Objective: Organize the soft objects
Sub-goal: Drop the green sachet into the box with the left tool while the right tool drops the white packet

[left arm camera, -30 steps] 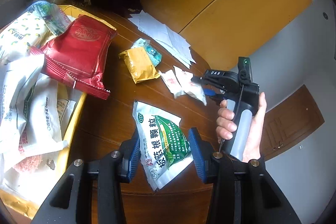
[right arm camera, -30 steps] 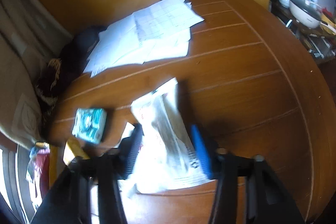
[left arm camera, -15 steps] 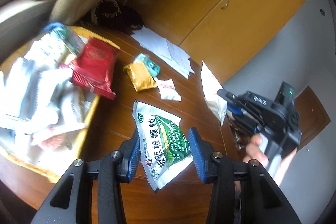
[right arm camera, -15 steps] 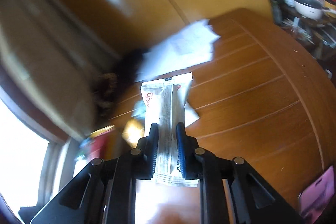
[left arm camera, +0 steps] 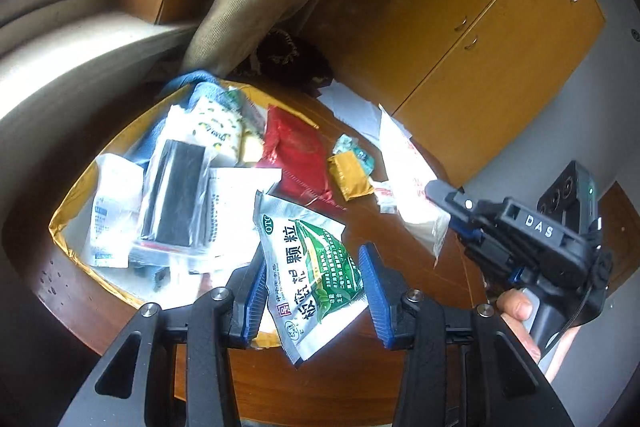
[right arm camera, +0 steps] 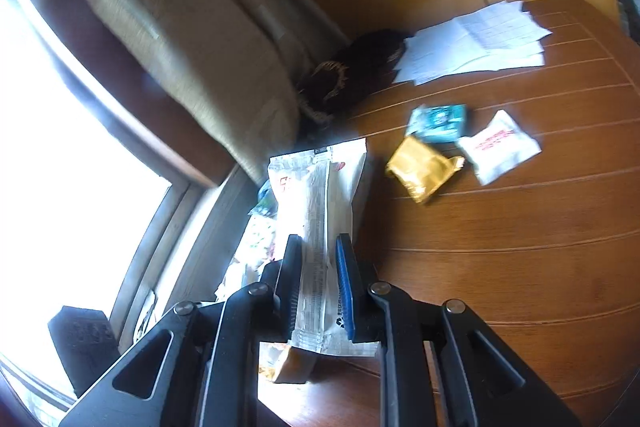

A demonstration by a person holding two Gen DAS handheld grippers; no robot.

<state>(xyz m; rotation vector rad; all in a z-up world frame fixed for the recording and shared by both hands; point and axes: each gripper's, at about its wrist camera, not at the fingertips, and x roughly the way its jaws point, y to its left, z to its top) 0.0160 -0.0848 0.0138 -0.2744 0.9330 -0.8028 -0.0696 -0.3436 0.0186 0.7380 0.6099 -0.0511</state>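
My left gripper [left arm camera: 314,291] is shut on a green and white sachet [left arm camera: 308,267] and holds it above the near edge of a yellow tray [left arm camera: 60,223] full of soft packets. My right gripper [right arm camera: 318,283] is shut on a white packet [right arm camera: 320,211], held upright; it shows in the left wrist view [left arm camera: 412,183] to the right of the tray. A gold pouch [right arm camera: 420,171], a teal packet [right arm camera: 438,123] and a small white sachet [right arm camera: 500,147] lie on the wooden table [right arm camera: 520,267].
A red bag [left arm camera: 296,151] lies half over the tray's far rim. White papers [right arm camera: 476,43] and a dark cloth [right arm camera: 348,75] lie at the table's back by a beige curtain [right arm camera: 180,39]. Yellow cupboards [left arm camera: 480,39] stand behind.
My left gripper has risen and drawn back with the sachet, so the whole tray now shows. My right gripper has swung left with the white packet toward the tray.
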